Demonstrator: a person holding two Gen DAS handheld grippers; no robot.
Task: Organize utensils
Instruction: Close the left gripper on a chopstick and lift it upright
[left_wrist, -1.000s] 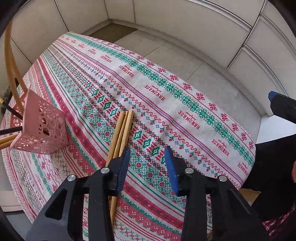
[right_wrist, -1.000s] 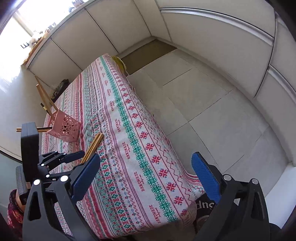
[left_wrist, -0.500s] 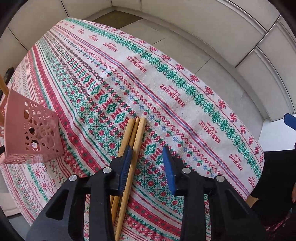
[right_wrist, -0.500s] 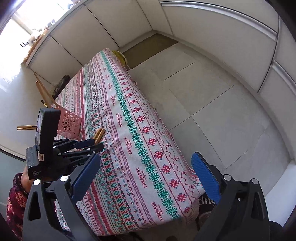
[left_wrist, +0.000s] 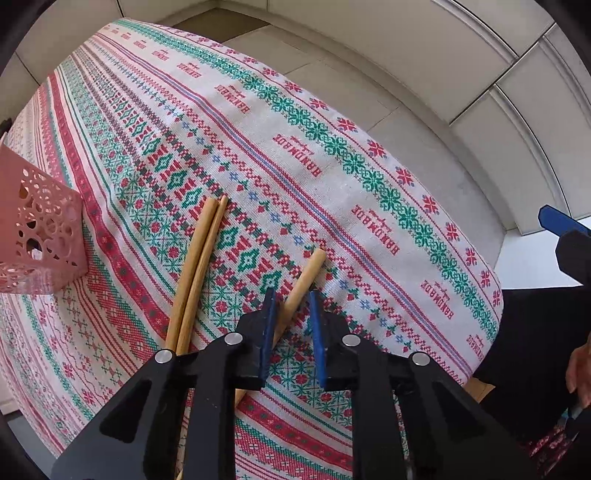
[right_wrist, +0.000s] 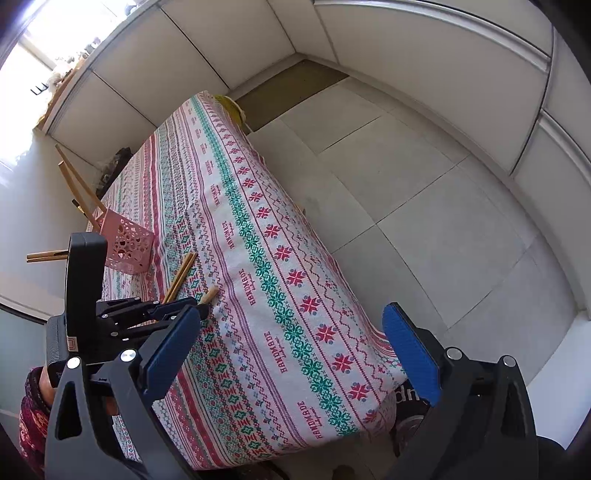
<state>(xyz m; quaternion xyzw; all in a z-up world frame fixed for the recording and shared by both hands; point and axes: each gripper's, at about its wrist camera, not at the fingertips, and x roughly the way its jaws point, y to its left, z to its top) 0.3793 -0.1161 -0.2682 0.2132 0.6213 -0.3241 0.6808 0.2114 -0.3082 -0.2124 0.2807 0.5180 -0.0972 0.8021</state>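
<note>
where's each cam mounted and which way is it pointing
Left wrist: sits on the left hand-held gripper, looking straight down at the cross-stitch patterned tablecloth; its blue pads have been closing around one wooden chopstick; a hand shows at the right edge.
Right wrist: sits on the open right hand-held gripper, angled down along the table and tiled floor; a patterned sleeve shows lower left.
Shared: tablecloth, chopsticks, pink perforated plastic basket.
</note>
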